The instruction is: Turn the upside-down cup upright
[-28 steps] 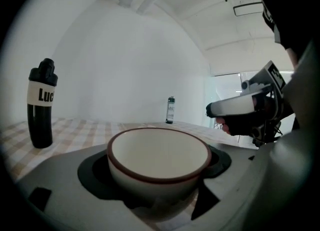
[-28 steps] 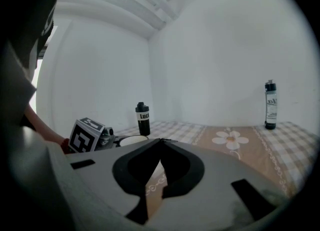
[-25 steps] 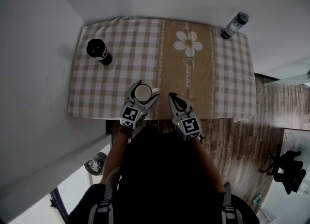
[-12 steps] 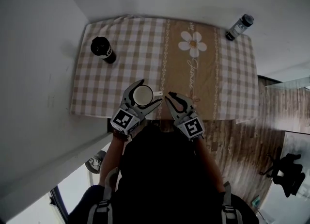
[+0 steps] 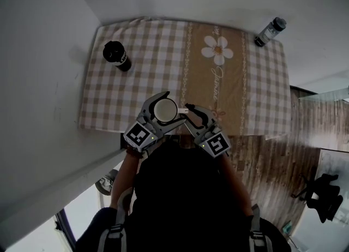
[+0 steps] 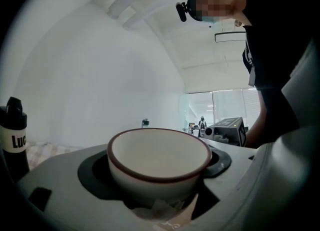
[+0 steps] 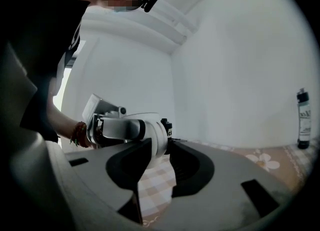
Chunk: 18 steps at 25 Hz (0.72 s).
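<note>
A white cup (image 5: pixel 163 110) with a dark red rim sits mouth up between the jaws of my left gripper (image 5: pixel 170 108), above the table's near edge. In the left gripper view the cup (image 6: pixel 159 162) fills the gap and both jaws press its sides. My right gripper (image 5: pixel 186 113) is close on the cup's right, at its handle side. Its jaws have just been opening and stand slightly apart. In the right gripper view the cup (image 7: pixel 150 132) lies just past the jaw tips of the right gripper (image 7: pixel 160 147), with nothing pressed between them.
The table (image 5: pixel 136 65) wears a beige checked cloth with a flower print. A black bottle (image 5: pixel 115 55) stands at its far left, and a clear bottle (image 5: pixel 269 31) with a dark cap at the far right corner. A white wall runs along the left. Wooden floor lies to the right.
The right gripper's jaws have parted from shut and it has moved left up to the cup. The left gripper has lifted a little with the cup still in it.
</note>
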### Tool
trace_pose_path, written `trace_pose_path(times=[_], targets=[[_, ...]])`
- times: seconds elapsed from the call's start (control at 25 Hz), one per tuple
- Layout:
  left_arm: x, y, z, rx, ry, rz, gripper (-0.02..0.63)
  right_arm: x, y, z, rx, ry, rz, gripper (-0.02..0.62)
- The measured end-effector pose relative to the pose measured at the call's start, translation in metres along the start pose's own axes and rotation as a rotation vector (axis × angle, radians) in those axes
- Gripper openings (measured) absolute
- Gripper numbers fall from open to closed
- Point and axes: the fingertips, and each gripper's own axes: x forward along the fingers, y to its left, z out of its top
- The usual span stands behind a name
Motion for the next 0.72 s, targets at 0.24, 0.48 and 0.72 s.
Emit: trace_pose_path(times=[0.24, 0.48, 0.72], targets=[[0.002, -0.004, 0.004, -0.006, -0.019, -0.015, 0.420, -0.002, 0.003, 0.005, 0.000, -0.026, 0.008, 0.097], [0.001, -0.012, 0.004, -0.018, -0.024, -0.062, 0.420, -0.009, 0.006, 0.009, 0.005, -0.050, 0.023, 0.097], [0.003, -0.021, 0.009, -0.029, -0.051, -0.108, 0.420, -0.018, 0.005, 0.015, 0.059, -0.093, 0.026, 0.067]])
